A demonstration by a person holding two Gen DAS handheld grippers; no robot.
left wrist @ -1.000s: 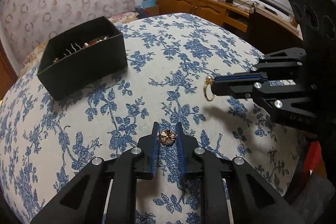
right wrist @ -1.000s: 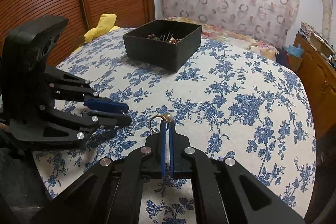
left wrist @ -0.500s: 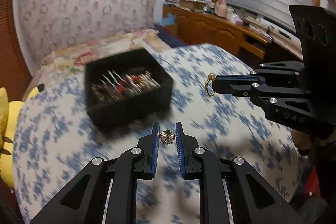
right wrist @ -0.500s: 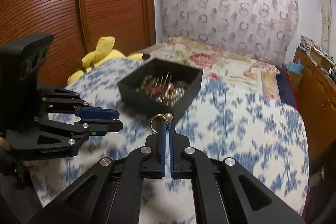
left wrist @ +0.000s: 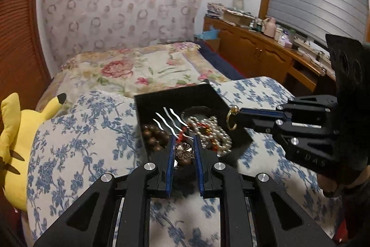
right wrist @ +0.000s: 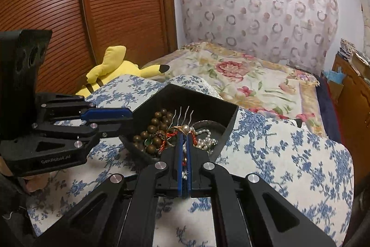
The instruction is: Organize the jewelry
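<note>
Above the black jewelry box (left wrist: 233, 108), our left gripper (left wrist: 183, 149) pinches a bronze flower brooch (left wrist: 183, 151) between slightly parted fingers. Our right gripper (right wrist: 184, 138), fingers nearly closed, clamps a gold pearl ring (right wrist: 182, 129) over the same box.

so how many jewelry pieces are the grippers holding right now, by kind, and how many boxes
gold ring, in the right gripper: 1
flower brooch, in the left gripper: 1
black box: 1
total: 3
</note>
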